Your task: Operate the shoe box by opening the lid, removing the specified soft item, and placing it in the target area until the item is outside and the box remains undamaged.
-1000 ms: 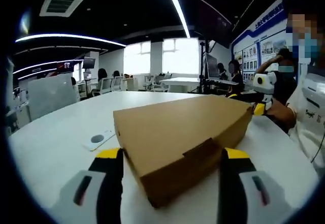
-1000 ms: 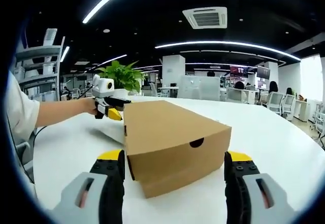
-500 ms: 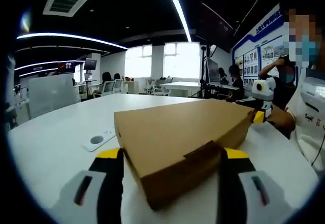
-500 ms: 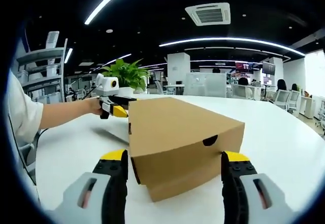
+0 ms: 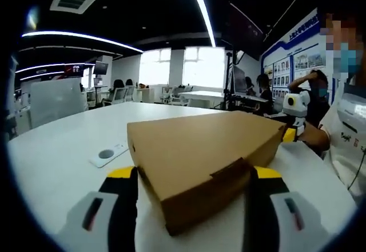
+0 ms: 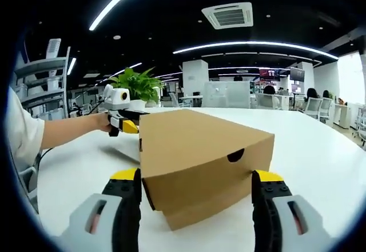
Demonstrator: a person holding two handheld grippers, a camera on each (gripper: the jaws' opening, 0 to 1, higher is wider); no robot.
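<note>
A brown cardboard shoe box (image 5: 200,160) lies on the white table (image 5: 57,166) with its lid down. In the left gripper view my left gripper (image 5: 191,178) is open, its yellow-tipped jaws standing either side of one box end. In the right gripper view the box (image 6: 200,149) shows a half-round finger hole, and my right gripper (image 6: 194,183) is open around the opposite end. The right gripper (image 5: 293,118) shows beyond the box's far right corner in the left gripper view. The left gripper (image 6: 123,118), held by a hand, shows at the far left corner in the right gripper view. The box's contents are hidden.
A small flat white device (image 5: 107,155) with a round grey spot lies on the table left of the box. A potted green plant (image 6: 137,86) stands behind the box. The person's white-sleeved arm (image 6: 51,132) reaches in from the left. Office desks, chairs and people fill the background.
Both views shifted slightly with the hands. The box looks marginally nearer between the right jaws than a second ago. The lid stays down and both grippers stay open.
</note>
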